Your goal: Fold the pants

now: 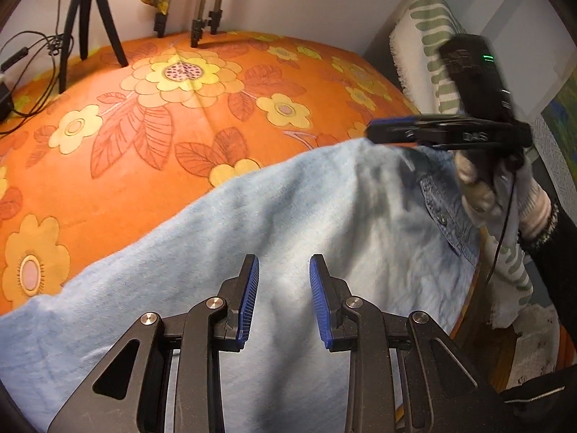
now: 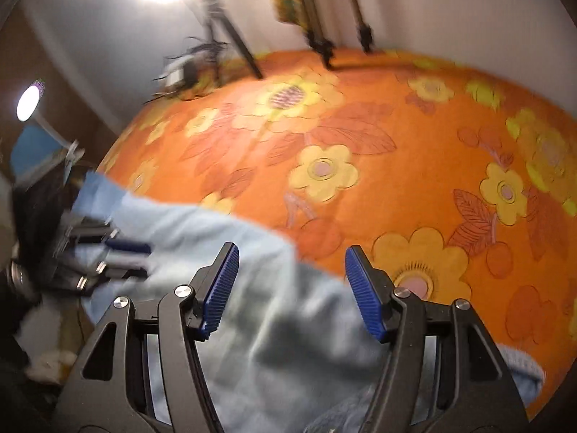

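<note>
Light-blue pants (image 1: pixel 274 223) are spread along the near edge of the orange floral bedspread (image 1: pixel 173 115), waistband to the right; both grippers are seen empty above the fabric, the left gripper (image 1: pixel 284 301) with a narrow gap between its pads, the right gripper (image 2: pixel 292 290) spread wide. With nothing pinched, a fold could be botched if only the top layer is caught. The near side could also be dragged off the bed edge.

Pale blue pants (image 1: pixel 252 238); orange bedspread (image 1: pixel 144 151) with yellow flowers.
</note>
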Demonstrator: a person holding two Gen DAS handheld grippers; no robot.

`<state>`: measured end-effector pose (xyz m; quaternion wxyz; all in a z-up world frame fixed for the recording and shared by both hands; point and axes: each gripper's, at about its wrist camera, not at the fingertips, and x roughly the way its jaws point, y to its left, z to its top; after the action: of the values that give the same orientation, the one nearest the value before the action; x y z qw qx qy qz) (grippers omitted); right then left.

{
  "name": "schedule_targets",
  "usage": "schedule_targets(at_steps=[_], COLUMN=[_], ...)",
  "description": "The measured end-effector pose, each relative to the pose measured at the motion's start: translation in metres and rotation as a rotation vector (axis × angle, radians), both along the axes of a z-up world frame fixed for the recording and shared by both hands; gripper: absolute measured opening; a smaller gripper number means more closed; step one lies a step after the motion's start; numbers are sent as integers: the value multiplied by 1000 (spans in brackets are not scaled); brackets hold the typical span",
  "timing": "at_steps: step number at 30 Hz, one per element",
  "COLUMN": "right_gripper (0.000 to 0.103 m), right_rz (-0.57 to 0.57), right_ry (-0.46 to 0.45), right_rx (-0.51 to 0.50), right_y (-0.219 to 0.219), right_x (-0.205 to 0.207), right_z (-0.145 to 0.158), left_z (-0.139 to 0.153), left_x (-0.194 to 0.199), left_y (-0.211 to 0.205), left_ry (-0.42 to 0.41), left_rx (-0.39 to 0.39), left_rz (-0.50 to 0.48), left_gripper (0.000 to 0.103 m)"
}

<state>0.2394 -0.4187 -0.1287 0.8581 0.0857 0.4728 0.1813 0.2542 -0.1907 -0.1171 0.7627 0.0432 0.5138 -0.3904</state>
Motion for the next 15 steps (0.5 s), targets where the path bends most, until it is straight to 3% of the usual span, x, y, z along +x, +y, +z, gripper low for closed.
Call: schedule_targets(at_steps=[2, 4, 6, 9, 10, 13, 15], right_gripper=[60, 30, 22, 10, 9, 7, 7], right_rz=[24, 63, 97, 125, 133, 201, 230], right_ry=[89, 140, 139, 18, -37, -224, -266], right_rx=[56, 69, 18, -25, -21, -154, -191], right_y=[1, 10, 24, 34, 35, 53, 61], right_x=[19, 24, 19, -8, -21, -76, -99], right_z=[-13, -24, -27, -14, -7, 8, 6], left_z=[2, 4, 7, 17, 20, 30, 30], left_x=[5, 11, 15, 21, 21, 23, 23], left_y=[5, 9, 13, 14, 14, 10, 5], left_ry=[-3, -3, -6, -14, -16, -18, -1], left_rx=[-7, -18, -32, -65, -77, -129, -158], left_rz=[19, 38, 54, 65, 65, 65, 59], left_gripper=[27, 27, 27, 27, 27, 27, 27])
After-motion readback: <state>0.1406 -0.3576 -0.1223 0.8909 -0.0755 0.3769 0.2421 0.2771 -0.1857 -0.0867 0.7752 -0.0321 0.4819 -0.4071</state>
